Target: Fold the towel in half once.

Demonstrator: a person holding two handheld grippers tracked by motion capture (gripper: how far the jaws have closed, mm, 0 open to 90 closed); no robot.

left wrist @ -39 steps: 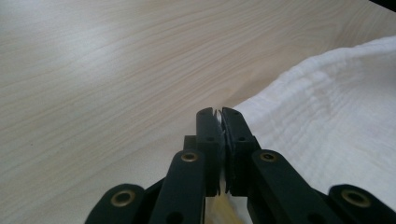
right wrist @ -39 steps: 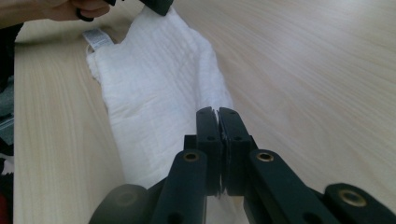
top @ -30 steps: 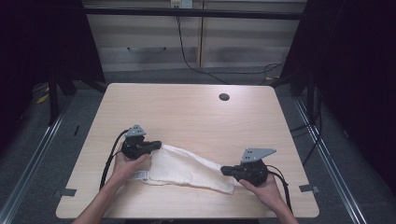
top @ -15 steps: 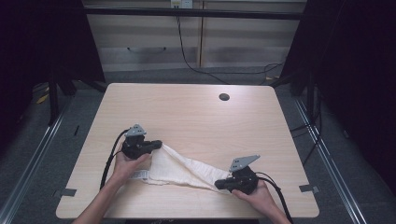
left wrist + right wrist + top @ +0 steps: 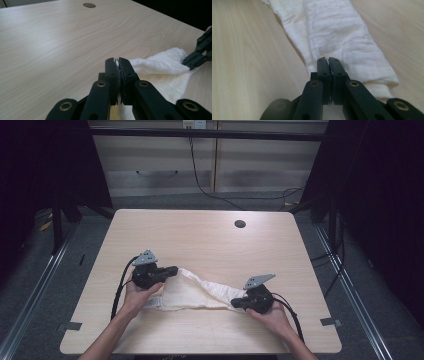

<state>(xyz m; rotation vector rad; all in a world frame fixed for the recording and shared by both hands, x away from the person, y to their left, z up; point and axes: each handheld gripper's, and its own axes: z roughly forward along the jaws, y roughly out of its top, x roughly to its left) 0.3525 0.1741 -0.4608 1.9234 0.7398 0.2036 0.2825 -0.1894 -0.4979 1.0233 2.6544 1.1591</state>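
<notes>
While each gripper pinches one end:
Cloth (image 5: 192, 292): long axis spans left gripper (image 5: 172, 269) to right gripper (image 5: 236, 303), sagging onto bench (image 5: 210, 240).
Grip: both clenched on cloth.

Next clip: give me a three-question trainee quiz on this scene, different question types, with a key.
1. True or false: the white cloth hangs clear of the table.
2. Multiple choice: the right gripper is A) open above the cloth, B) shut on one end of the cloth, C) resting by the round hole.
3. Fill in: the left gripper is shut on the cloth's ____ end.

Key:
1. False; it lies on the table between the grippers.
2. B.
3. Other (opposite) end; in the left gripper view a thin edge of cloth sits between the closed jaws.
</notes>
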